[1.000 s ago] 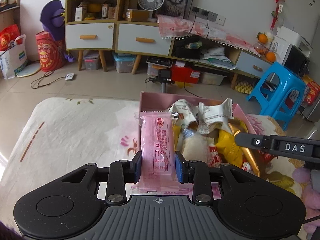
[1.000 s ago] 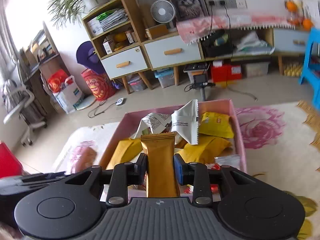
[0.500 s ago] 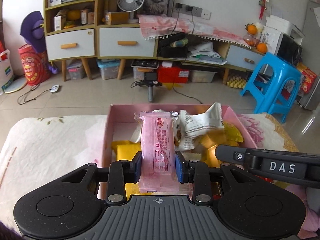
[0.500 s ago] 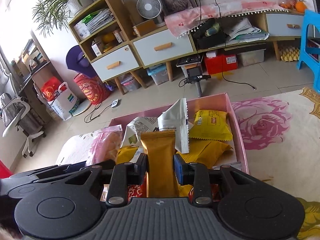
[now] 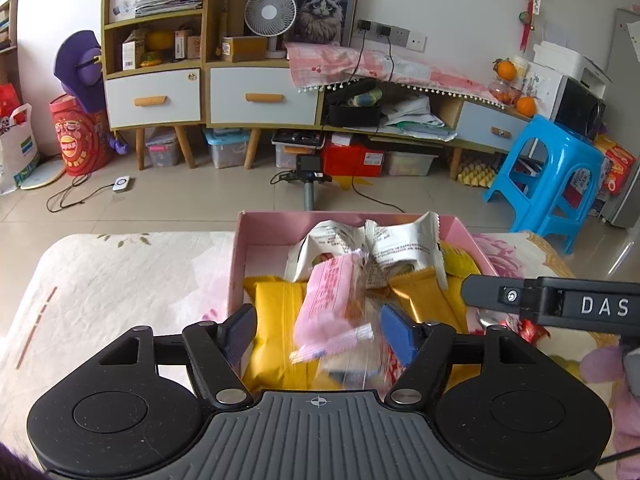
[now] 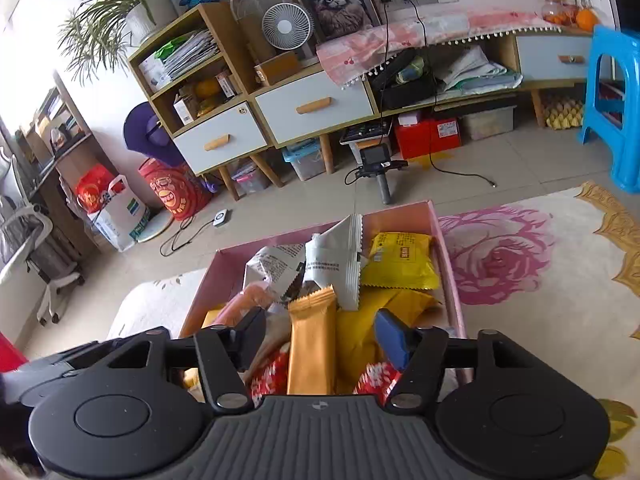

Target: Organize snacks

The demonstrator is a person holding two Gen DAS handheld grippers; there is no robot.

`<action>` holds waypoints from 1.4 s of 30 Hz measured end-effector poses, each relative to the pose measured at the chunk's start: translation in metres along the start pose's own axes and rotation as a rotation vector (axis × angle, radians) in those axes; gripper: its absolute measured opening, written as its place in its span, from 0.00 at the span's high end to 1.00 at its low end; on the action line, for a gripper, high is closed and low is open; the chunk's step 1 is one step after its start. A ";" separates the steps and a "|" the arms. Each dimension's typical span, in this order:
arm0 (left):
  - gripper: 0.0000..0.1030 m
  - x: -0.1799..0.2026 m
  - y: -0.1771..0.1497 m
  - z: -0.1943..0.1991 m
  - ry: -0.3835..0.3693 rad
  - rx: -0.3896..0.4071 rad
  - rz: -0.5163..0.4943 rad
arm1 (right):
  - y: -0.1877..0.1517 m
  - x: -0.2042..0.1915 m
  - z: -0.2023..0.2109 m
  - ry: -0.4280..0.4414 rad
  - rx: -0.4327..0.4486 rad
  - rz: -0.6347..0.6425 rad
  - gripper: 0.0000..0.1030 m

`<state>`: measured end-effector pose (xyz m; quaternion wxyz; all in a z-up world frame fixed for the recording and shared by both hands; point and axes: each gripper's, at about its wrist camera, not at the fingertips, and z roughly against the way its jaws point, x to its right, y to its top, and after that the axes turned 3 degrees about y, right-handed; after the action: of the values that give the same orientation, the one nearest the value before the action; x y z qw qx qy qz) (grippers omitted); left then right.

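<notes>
A pink box (image 5: 237, 264) on the floral blanket holds several snack packs. My left gripper (image 5: 318, 330) is open above its near end. A pink snack pack (image 5: 328, 300), blurred, is loose between the open fingers over the pile. My right gripper (image 6: 320, 334) is open too, over the same box (image 6: 448, 276). A gold snack bar (image 6: 312, 344) lies between its fingers on the pile, touching neither. White packs (image 6: 336, 264) and a yellow pack (image 6: 400, 260) lie further back. The right gripper's body (image 5: 560, 304) shows at the right of the left wrist view.
The blanket (image 5: 120, 280) spreads left of the box, with a pink rose pattern (image 6: 500, 252) to its right. A small camera on a stand (image 5: 308, 184) sits on the floor beyond the box. A blue stool (image 5: 548, 176) and low cabinets (image 5: 260, 96) stand behind.
Both grippers have opened. The pink pack has left the left gripper's fingers and tilts down onto the pile. The gold bar has been let go and rests in the box.
</notes>
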<state>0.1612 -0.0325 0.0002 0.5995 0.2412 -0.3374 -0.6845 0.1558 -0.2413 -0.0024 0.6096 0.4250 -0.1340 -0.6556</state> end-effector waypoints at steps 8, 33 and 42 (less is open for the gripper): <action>0.26 -0.010 -0.015 0.033 0.004 -0.010 0.000 | -0.010 -0.012 0.023 -0.042 0.002 0.035 0.31; 0.01 -0.025 -0.076 0.091 0.113 -0.122 0.124 | -0.067 -0.043 0.076 -0.285 0.015 0.170 0.10; 0.00 -0.008 -0.078 0.105 0.170 -0.108 0.048 | -0.078 -0.041 0.080 -0.318 -0.027 0.166 0.08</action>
<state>0.0342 -0.0023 0.0097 0.6542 0.2579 -0.2537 -0.6642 0.0405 -0.2136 0.0074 0.6383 0.2951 -0.2545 -0.6638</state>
